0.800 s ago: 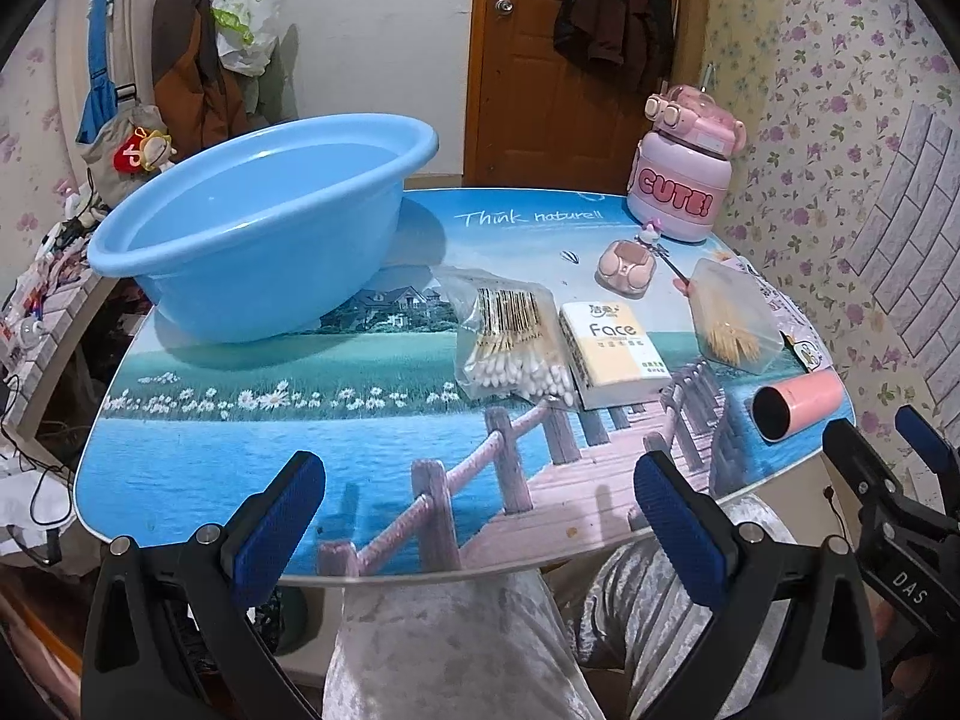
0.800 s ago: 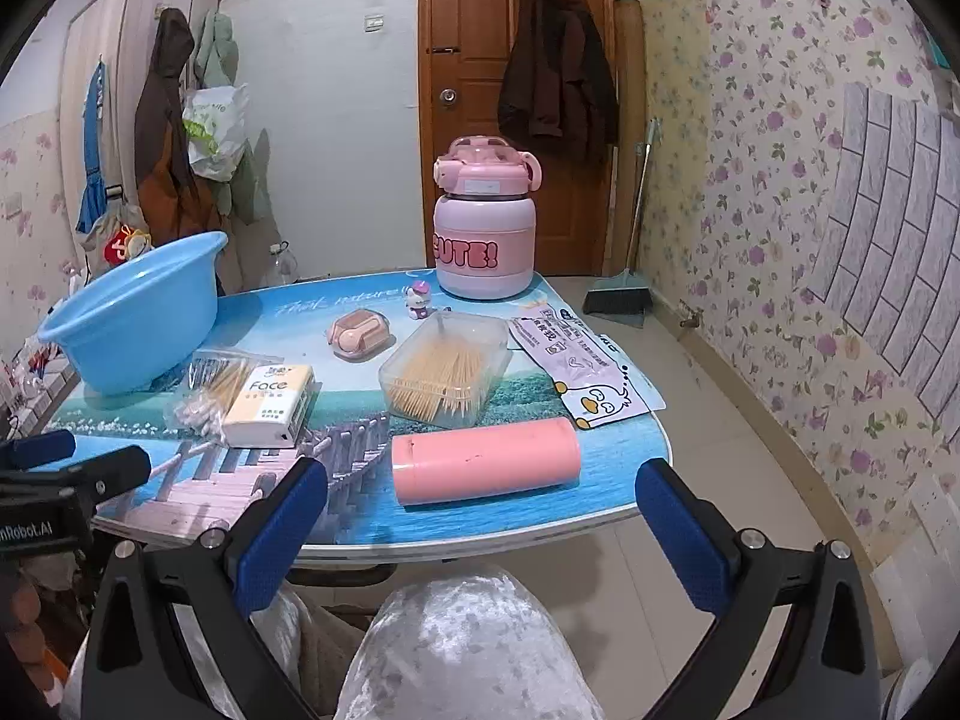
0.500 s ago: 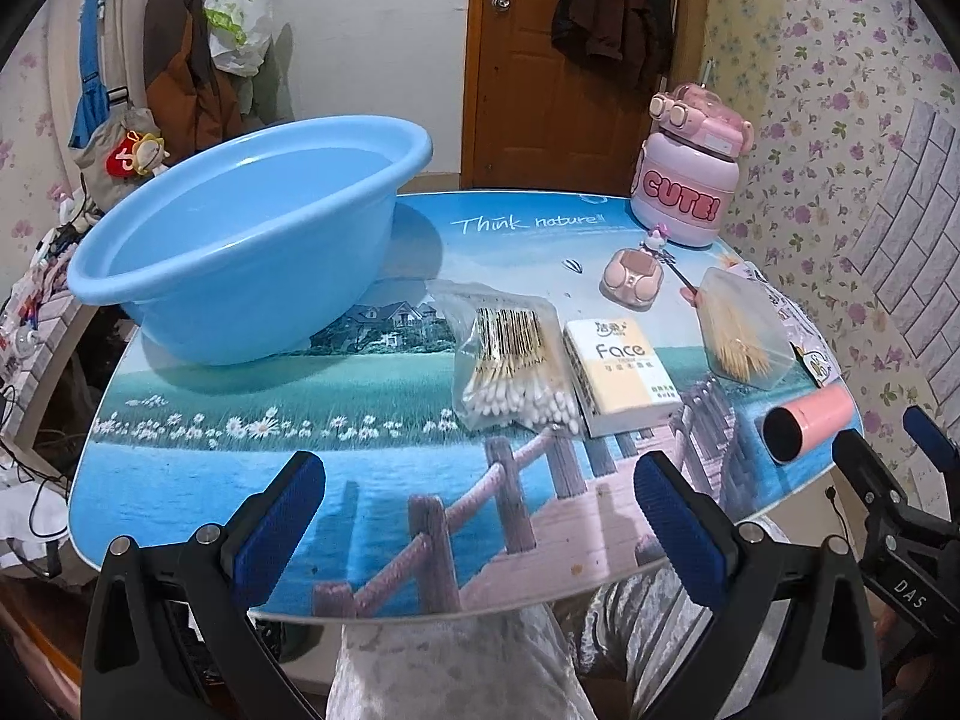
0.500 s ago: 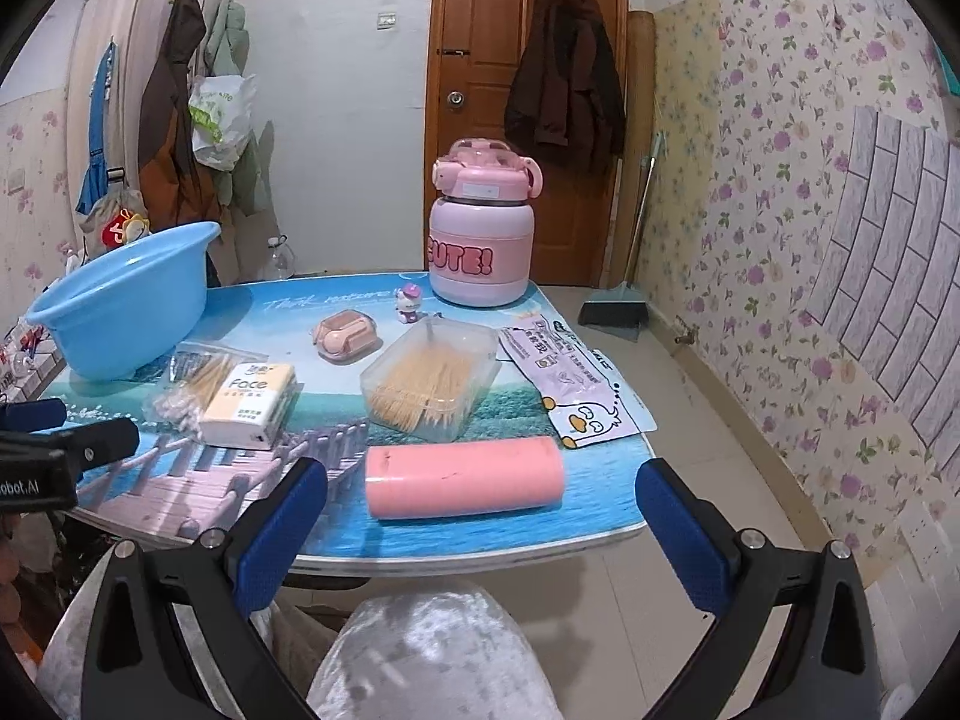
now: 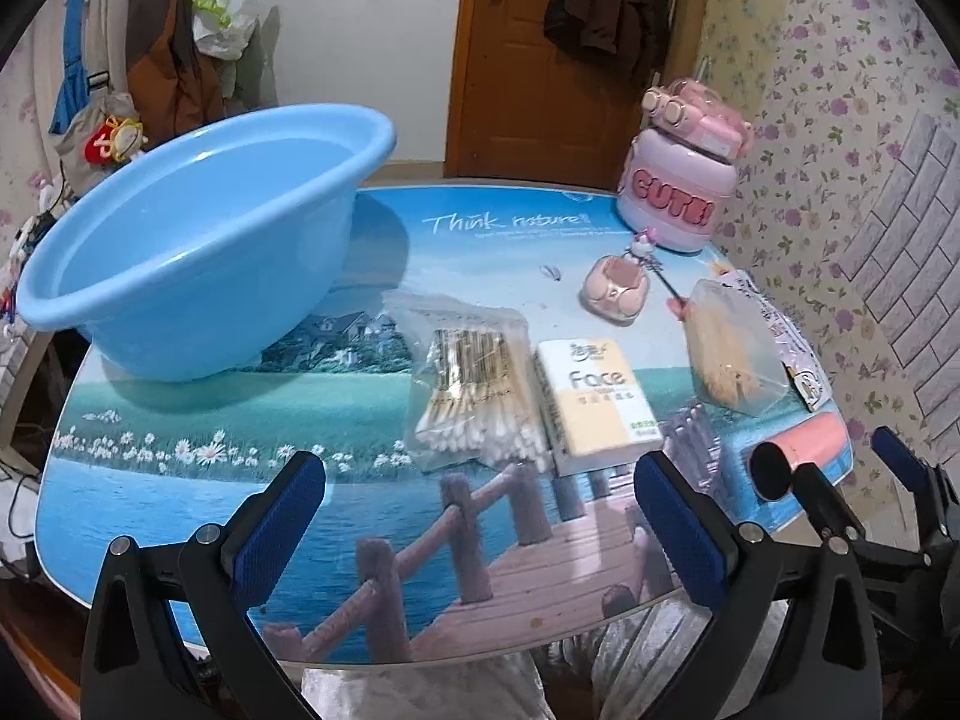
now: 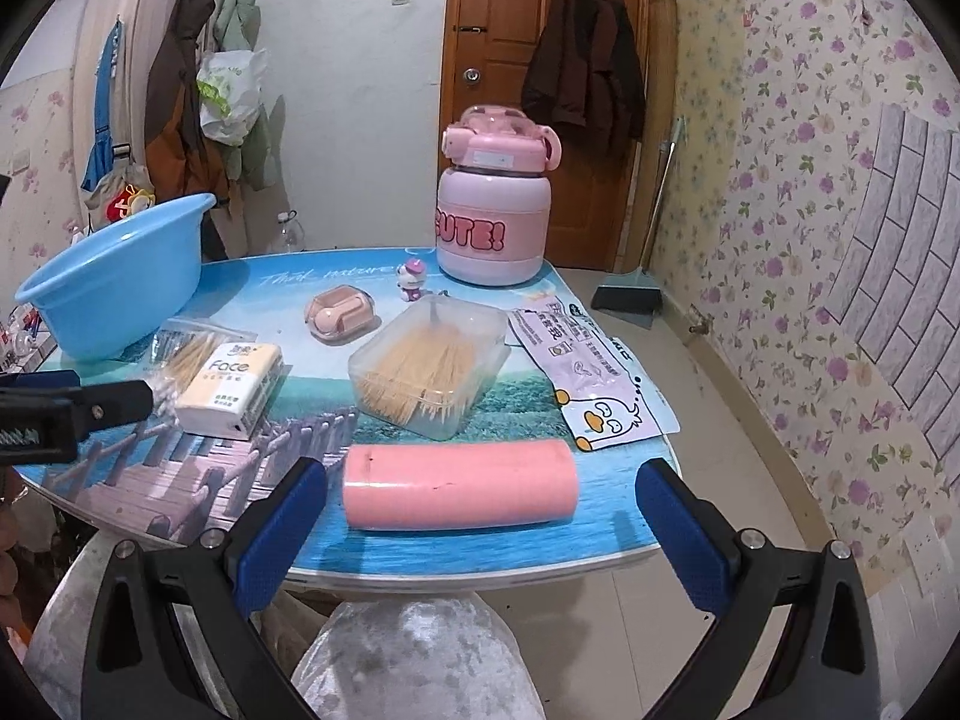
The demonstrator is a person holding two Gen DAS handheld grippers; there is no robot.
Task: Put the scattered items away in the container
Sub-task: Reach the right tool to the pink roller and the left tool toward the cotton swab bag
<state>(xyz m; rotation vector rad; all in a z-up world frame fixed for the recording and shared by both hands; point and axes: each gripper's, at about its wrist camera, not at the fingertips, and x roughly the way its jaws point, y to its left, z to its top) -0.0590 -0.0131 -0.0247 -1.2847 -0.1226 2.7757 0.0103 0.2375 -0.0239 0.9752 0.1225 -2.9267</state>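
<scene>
left wrist view: left gripper wide open, empty, low over near table edge; blue basin far left, bag of cotton swabs just beyond. best dropping straight onto bag's middle, pinching across.

right wrist view: right gripper spread wide, holding nothing; pink roll lying crosswise just ahead. better closing across its width, then over to basin.

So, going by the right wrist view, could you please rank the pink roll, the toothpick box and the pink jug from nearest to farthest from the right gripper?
1. Pink roll, just ahead of the right gripper.
2. Toothpick box, mid-table.
3. Pink jug, far edge.
</scene>
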